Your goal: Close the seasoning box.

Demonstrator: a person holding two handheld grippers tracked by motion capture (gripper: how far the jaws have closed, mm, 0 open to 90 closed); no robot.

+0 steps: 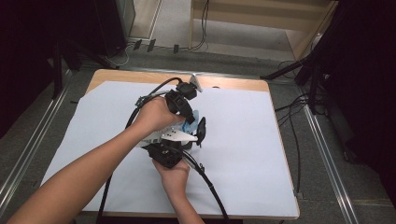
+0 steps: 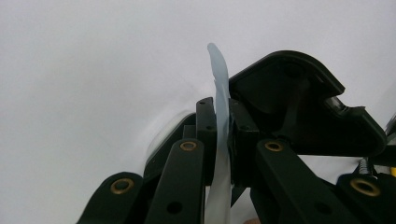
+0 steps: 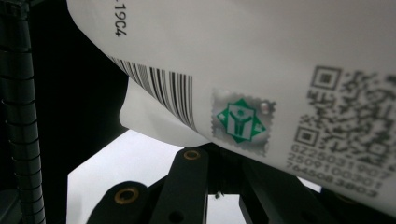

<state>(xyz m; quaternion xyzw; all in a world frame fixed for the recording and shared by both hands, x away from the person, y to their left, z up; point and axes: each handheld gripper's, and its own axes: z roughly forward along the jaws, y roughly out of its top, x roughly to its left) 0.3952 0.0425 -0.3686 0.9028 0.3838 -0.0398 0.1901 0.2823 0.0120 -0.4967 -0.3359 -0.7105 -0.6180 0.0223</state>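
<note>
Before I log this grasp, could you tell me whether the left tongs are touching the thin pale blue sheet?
Touching. The left gripper view shows the left tongs closed on the pale blue sheet, both black jaws pressed flat against it with no gap.

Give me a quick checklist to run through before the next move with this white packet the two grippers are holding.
1. Left gripper shut on the packet's pale blue edge: ok, the edge is pinched between its jaws.
2. Right gripper gripping the packet: cannot tell, the printed face with barcode and green sticker hides the jaw tips.
3. Packet lifted off the white sheet: cannot tell, hands cover it.
4. Cables free of the packet: ok, they trail toward the person.
5. Room on the table to set it down: ok.
</note>
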